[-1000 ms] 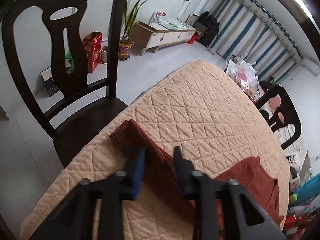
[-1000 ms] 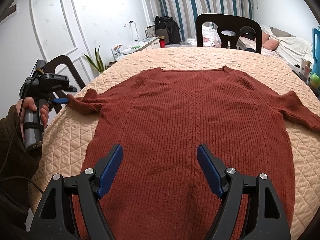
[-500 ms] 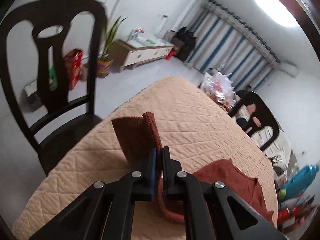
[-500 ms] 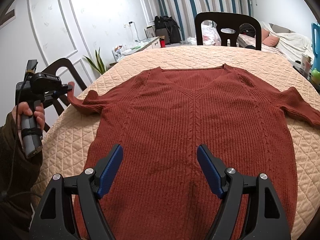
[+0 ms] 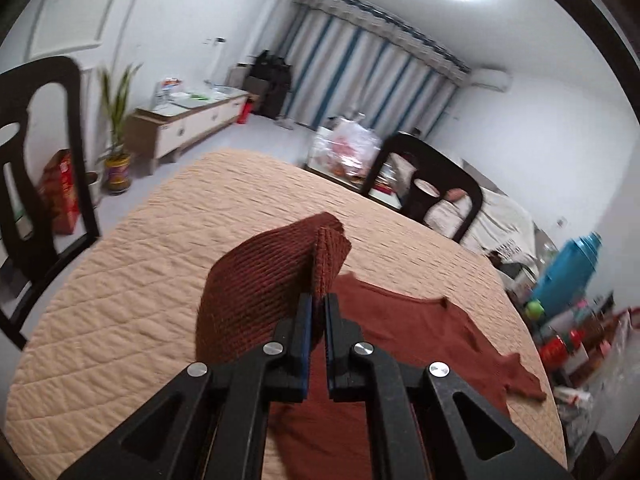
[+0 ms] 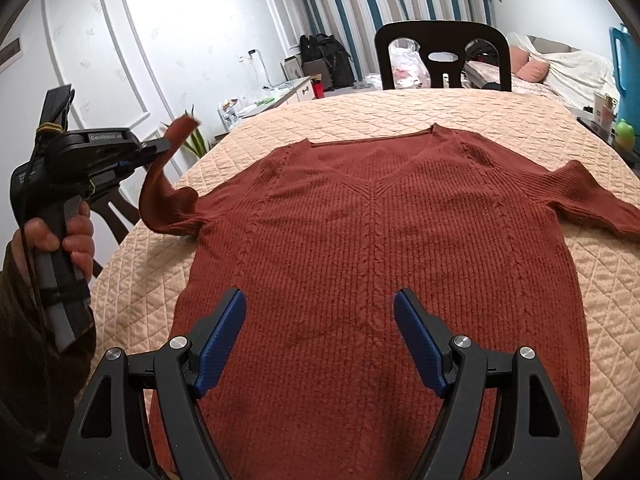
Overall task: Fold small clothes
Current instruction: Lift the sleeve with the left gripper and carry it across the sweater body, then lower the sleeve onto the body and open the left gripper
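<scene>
Both tongs tell different stories: the left gripper (image 5: 315,300) is clamped tight on the cuff of the sweater's sleeve (image 5: 256,280), its blue pads pinching the ribbed knit just above lower centre of the left wrist view, while the right gripper (image 6: 318,334) hangs with its jaws spread wide and nothing between them, low in its own frame over the sweater's hem. A second ago the left jaws stood apart around a sleeve lying flat on the quilted table cover (image 5: 132,288); they have since closed on it and carried it up, so the sleeve now rises off the cover in a curved band toward the person's left hand (image 6: 60,240) at the left edge of the right wrist view. The right gripper has hardly shifted. That reads as the first fold under way: the sleeve looks ready to be brought across the chest. The rust-red sweater (image 6: 380,232) otherwise lies spread face up on the cover, filling the centre of the right wrist view, V-neck toward the top, its other sleeve reaching the right edge. On the left gripper's black housing, at centre left, white lettering reads roughly "GenRobot", its end hidden. A red box (image 5: 60,196) at the left edge of the left wrist view is too blurred to read.
</scene>
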`<action>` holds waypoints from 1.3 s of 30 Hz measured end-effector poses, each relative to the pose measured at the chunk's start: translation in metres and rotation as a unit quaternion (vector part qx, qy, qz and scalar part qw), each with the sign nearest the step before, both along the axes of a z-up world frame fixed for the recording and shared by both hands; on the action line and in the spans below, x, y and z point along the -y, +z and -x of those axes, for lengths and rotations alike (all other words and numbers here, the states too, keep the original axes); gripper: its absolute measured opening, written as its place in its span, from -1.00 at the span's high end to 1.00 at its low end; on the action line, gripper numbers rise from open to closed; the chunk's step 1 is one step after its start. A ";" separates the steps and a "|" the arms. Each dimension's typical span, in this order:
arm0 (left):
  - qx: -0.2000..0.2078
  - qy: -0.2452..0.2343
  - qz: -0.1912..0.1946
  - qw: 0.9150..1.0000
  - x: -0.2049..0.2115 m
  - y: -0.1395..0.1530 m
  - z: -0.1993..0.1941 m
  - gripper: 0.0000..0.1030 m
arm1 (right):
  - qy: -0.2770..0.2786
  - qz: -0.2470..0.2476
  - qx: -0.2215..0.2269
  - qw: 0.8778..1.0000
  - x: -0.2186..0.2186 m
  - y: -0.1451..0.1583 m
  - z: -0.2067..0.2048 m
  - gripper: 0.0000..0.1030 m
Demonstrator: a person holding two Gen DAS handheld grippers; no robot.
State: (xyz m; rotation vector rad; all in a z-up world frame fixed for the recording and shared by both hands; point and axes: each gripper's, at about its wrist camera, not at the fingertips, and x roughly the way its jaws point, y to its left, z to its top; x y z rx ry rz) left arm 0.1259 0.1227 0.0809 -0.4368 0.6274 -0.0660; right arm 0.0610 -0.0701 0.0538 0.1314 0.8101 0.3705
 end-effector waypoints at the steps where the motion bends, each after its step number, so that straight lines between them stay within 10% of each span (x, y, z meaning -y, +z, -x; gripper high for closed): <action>1: -0.001 -0.009 -0.001 1.000 0.007 0.000 -0.002 0.86 | -0.001 -0.001 -0.001 1.000 0.001 0.000 -0.001 -0.48; 27: -0.073 -0.152 0.008 0.986 0.103 -0.042 -0.016 0.79 | -0.049 -0.018 -0.022 0.998 0.033 0.002 -0.003 -0.48; 32: -0.077 -0.170 0.026 0.982 0.098 -0.043 -0.012 0.01 | -0.058 -0.005 -0.016 0.998 0.038 0.008 -0.005 -0.48; 39: -0.040 -0.154 0.030 0.987 0.067 -0.022 0.002 -0.27 | -0.051 0.004 0.000 0.999 0.049 0.027 -0.027 -0.48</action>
